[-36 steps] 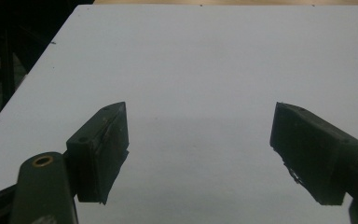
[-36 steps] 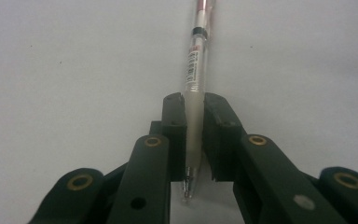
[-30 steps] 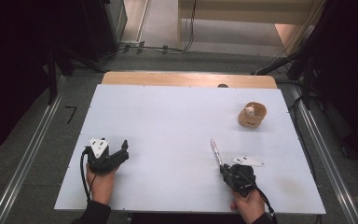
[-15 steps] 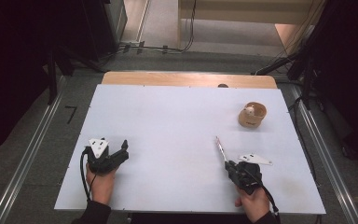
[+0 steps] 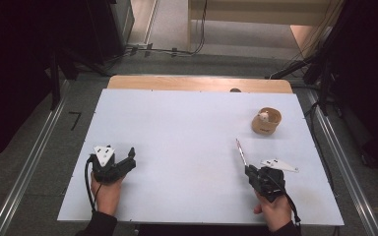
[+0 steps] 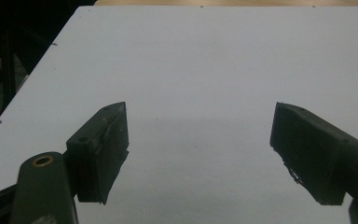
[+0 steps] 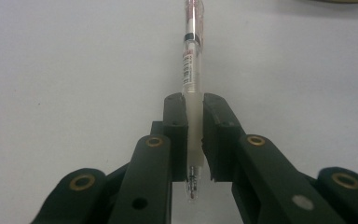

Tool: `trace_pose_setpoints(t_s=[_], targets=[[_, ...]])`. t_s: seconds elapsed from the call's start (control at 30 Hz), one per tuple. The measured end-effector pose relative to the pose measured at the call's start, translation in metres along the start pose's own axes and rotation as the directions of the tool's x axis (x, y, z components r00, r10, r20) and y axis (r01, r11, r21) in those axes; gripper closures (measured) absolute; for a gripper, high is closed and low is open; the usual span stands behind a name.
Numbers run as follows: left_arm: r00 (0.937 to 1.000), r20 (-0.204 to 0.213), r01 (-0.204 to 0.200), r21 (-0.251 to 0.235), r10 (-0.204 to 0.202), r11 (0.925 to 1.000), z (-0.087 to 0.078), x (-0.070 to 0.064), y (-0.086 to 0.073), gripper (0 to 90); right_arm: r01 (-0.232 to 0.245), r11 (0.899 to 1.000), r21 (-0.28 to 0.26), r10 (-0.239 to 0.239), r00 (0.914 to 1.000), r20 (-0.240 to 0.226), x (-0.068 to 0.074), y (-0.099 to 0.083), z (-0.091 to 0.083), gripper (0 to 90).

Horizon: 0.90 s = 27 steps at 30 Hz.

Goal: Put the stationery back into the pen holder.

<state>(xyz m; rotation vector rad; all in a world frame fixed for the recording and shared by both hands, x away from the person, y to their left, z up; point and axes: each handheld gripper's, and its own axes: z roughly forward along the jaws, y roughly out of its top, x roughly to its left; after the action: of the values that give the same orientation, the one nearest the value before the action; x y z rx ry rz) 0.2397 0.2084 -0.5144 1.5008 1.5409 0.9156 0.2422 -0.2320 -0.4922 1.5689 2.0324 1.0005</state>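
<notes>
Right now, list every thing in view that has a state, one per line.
Clear plastic pen: clamped at its grip, pointing away from the hand.
Right gripper: shut on the pen.
Left gripper: open, holding nothing.
Small round wooden cup: upright, something pale inside.

a clear plastic pen (image 7: 192, 70) with a pale grip sticks straight out forward, pinched at its grip, low over the white table (image 5: 177, 128).
</notes>
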Motion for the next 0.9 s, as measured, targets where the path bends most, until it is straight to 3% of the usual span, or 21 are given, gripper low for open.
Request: trace_pose_setpoints(t_s=[0.9], targets=[[1.0000, -0.003, 0.000, 0.000, 0.000, 1.0000, 0.000, 0.000, 0.000, 20.0, -0.083, 0.995, -0.060, 0.086, 0.9948, 0.055, -0.035, 0.016, -0.018, 78.3]])
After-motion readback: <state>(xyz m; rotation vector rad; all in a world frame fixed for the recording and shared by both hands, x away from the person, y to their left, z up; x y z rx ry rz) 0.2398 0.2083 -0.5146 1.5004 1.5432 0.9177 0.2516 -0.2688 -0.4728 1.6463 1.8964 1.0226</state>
